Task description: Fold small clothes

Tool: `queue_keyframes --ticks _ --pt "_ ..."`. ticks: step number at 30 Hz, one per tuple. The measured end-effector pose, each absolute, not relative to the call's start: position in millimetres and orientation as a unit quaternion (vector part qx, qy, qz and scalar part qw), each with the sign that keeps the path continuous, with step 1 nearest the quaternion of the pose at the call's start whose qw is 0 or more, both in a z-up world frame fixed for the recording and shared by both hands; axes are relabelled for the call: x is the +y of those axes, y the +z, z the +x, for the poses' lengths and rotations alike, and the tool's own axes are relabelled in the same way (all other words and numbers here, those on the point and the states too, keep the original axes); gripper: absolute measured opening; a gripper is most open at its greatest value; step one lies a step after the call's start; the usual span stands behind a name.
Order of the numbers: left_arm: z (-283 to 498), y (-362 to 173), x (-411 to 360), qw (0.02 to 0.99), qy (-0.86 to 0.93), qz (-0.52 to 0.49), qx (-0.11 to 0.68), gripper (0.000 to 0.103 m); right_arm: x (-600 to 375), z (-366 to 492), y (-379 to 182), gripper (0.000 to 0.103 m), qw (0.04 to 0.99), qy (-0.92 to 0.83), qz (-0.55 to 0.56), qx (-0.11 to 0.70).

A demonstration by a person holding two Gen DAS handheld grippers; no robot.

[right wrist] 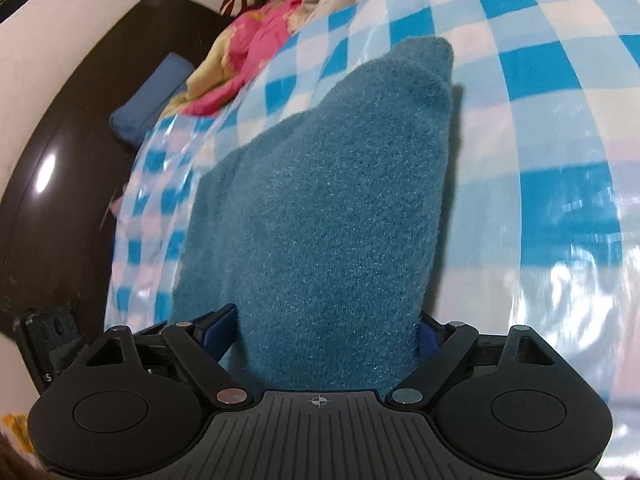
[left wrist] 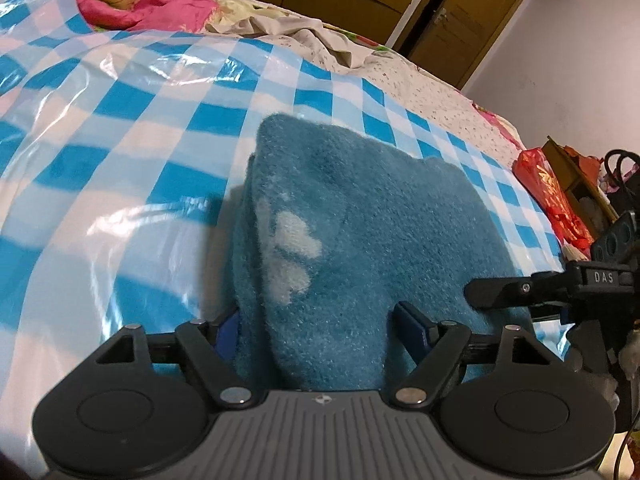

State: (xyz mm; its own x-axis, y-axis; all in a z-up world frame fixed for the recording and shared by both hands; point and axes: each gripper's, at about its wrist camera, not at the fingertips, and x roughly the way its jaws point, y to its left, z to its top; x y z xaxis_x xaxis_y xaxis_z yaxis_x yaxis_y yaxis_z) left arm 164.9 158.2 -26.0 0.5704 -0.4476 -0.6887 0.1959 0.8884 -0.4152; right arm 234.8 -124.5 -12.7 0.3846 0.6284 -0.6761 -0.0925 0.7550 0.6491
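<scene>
A teal fleece garment with pale paw-like marks lies partly lifted over the blue-and-white checked plastic sheet on the bed. My left gripper is shut on the garment's near edge, its blue pads pressed into the cloth on both sides. My right gripper is shut on another part of the same garment, which rises away from it in a peak. The right gripper also shows at the right edge of the left wrist view.
A pink and yellow quilt is bunched at the head of the bed, with beige sheets beside it. A dark headboard and a blue pillow stand left. A red bag and clutter sit off the bed's right side.
</scene>
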Motion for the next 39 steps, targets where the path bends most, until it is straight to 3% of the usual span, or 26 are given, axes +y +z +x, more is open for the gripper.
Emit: queue_keyframes --ticks 7,12,21,31,39 --pt "143 -21 167 0.878 -0.149 -0.140 0.432 0.087 -109 214 -10 0.088 0.796 0.222 0.245 0.506" --pt "131 -6 150 0.896 -0.123 -0.071 0.420 0.088 -115 205 -8 0.088 0.806 0.197 0.253 0.497" --pt "126 11 127 0.908 -0.095 0.017 0.408 0.087 -92 194 17 0.088 0.842 0.176 0.154 0.486" --pt "131 3 121 0.903 -0.090 0.024 0.420 0.090 -82 187 22 0.088 0.857 0.166 0.102 0.477" --pt "131 17 110 0.910 -0.087 0.055 0.402 0.089 -71 177 62 0.087 0.903 0.156 0.024 0.399"
